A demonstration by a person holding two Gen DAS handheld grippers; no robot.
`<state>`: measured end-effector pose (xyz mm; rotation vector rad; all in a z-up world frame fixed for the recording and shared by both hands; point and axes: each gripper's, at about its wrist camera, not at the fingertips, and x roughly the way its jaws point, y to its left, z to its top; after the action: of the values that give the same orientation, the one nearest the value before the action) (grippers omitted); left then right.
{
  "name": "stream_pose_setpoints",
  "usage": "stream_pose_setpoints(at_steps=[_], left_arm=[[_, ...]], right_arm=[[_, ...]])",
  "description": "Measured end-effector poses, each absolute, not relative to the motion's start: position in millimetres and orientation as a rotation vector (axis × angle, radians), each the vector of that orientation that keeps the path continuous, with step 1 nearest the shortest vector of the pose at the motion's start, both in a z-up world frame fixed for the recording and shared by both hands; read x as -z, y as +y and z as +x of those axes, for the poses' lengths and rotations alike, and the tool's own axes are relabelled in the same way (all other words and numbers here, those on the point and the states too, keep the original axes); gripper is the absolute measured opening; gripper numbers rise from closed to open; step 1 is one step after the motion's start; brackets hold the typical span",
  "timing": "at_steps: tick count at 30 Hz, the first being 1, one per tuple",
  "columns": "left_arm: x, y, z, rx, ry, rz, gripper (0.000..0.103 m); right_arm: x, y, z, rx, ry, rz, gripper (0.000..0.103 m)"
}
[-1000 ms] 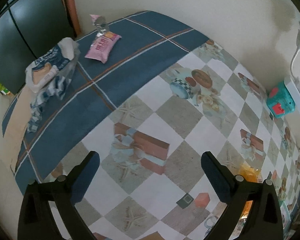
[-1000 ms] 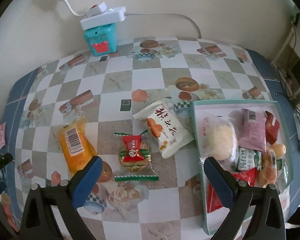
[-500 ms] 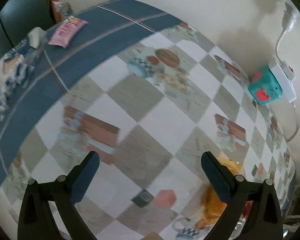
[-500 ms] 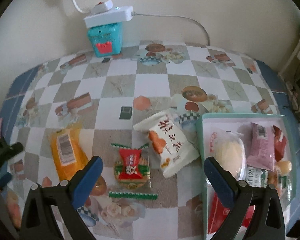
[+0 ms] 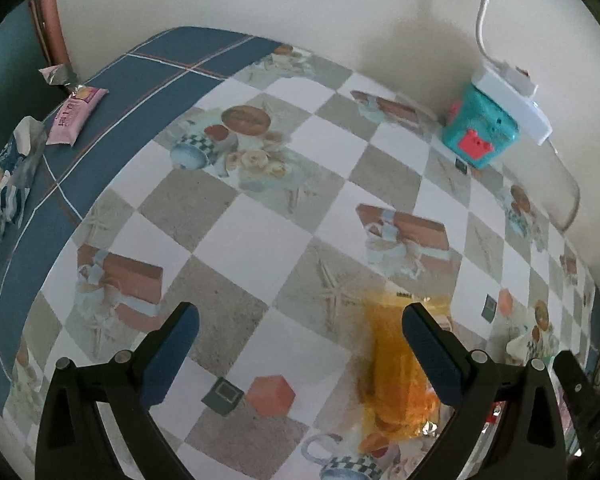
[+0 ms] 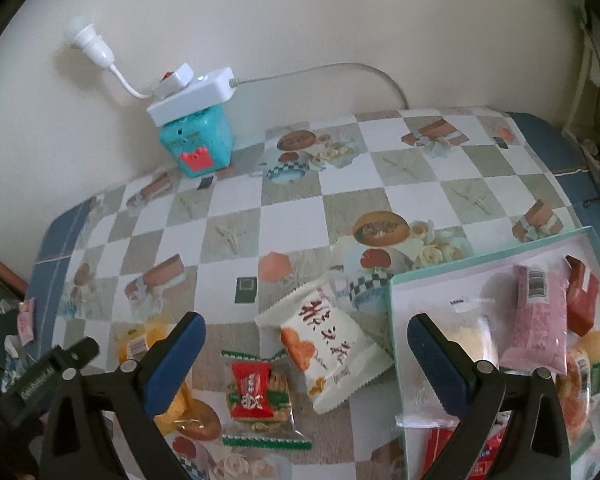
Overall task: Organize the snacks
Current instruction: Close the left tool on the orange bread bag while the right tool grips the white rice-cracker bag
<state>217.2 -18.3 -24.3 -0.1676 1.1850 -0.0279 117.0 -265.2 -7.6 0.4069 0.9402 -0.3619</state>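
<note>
Left claw (image 5: 296, 344) spread wide, empty, right finger over crinkly orange plastic snack packet (image 5: 396, 372) on desk (image 5: 260, 236). Off-centre, so closing likely pinches only film edge, slips. Right claw (image 6: 306, 354) also spread, empty, over white pillow-pack snack (image 6: 328, 344) beside teal-rimmed tray (image 6: 396, 312).

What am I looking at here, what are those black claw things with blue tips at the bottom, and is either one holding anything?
Those are two hand-held grippers; a person carries one in each hand, each with a wide-angle camera looking along its fingers. One picture is from the left gripper, the other from the right gripper. Both are open and hold nothing. On the checked tablecloth lie loose snacks: an orange packet, a red-wrapped cookie and a white packet. To the right, a tray already holds several snacks. A teal box carrying a white power strip sits by the wall.
</note>
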Motion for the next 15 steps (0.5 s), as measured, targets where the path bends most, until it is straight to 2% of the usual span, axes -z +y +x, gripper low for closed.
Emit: stream_pose_setpoints(at_steps=[4,11,13,15], left_arm=[[27.5,-24.9,216.5,0.100,1.195,-0.216,0.101],[19.6,-44.4,212.3,0.167,1.159,-0.200,0.100],[18.5,-52.2,212.3,0.190,1.162,-0.191,0.097],[17.9,-63.5,211.6,0.216,1.166,-0.165,0.092]], right_arm=[[7.1,-267.4,117.4,0.345,0.924,0.404,0.102],[12.3,-267.1,120.7,0.293,0.924,0.388,0.087],[16.1,-265.1,122.3,0.273,0.934,0.382,0.082],[20.9,-264.8,122.9,0.265,0.945,0.391,0.082]])
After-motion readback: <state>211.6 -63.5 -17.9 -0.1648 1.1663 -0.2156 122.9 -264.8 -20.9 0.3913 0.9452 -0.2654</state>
